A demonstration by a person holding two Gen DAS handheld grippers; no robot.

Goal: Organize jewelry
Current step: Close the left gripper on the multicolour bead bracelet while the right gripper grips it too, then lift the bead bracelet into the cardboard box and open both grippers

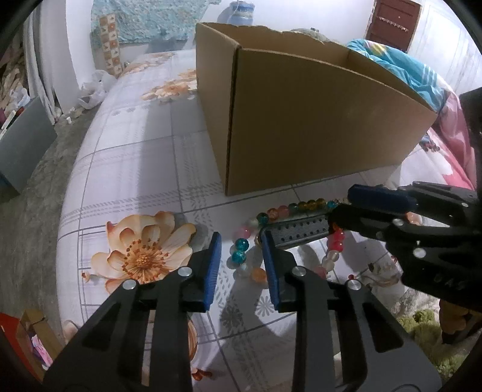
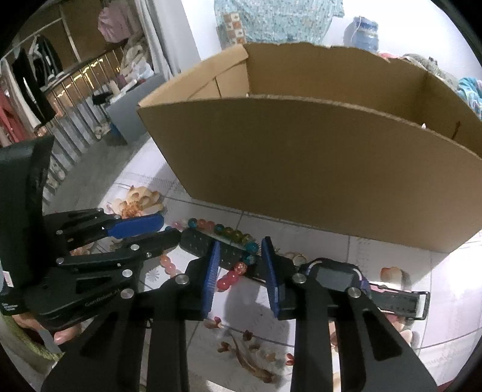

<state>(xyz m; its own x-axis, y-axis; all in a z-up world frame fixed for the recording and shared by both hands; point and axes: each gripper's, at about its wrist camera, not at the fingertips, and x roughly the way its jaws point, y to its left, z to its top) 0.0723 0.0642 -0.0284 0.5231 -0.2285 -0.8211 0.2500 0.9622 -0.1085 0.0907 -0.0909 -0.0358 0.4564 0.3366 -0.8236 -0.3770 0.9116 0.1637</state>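
Surface: floral bedsheet, pale with orange blossoms, is covering the bed and is carrying everything else.
Room: hanging clothes are showing only in the right wrist view; a dark red door is showing only in the left wrist view.
Box: open cardboard box is sitting on the sheet just behind the jewelry; only the right wrist view is looking over its rim into the inside.
Watch: black digital watch is lying flat beside the beads, its perforated strap stretching out across them; its face and buckle end are showing only in the right wrist view.
Beads: multicoloured bead necklace is lying in a loose loop on the sheet in front of the box, partly under the strap.
Left tool: left gripper is hovering low over the teal and pink beads with its blue pads parted, gripping nothing; whether its right finger is touching the strap tip is unclear.
Right tool: right gripper is standing with jaws parted astride the strap and a few beads, not closed on them.
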